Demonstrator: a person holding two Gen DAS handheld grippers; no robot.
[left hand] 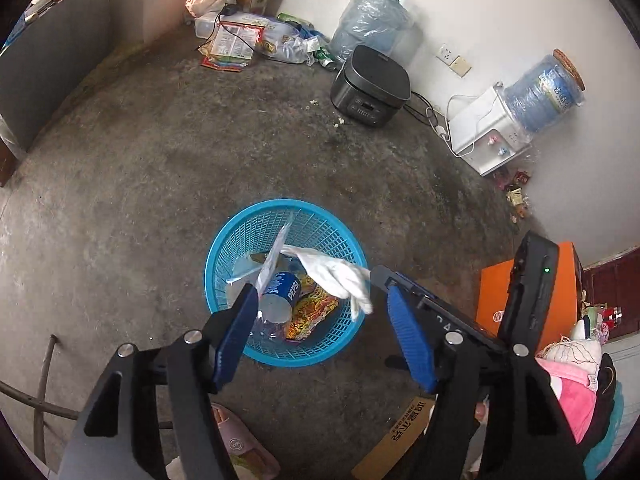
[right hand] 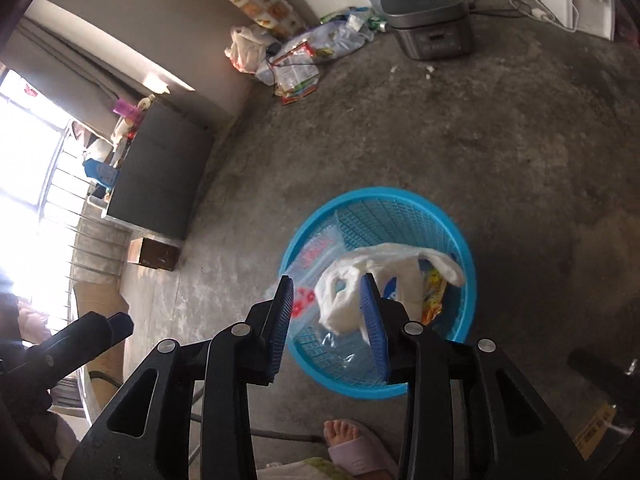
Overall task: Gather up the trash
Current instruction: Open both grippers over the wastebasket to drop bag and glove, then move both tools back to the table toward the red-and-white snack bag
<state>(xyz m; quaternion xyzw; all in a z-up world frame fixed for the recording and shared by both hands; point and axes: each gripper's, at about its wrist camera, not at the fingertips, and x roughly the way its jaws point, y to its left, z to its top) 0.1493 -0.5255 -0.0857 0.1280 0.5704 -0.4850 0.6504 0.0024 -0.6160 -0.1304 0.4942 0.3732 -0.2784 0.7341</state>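
Both tools hang over the blue basket (left hand: 224,240) on the floor. The left tool (left hand: 320,300) is open, with a clear wrapper (left hand: 276,252) at its tip. The right tool (right hand: 327,284) is open around a white bag (right hand: 348,300). A can (left hand: 282,292) lies inside the basket.

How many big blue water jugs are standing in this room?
2. One water jug, wrapped in plastic, stands by the wall behind the black rice cooker. The other jug sits on the white water dispenser. More may be outside the view.
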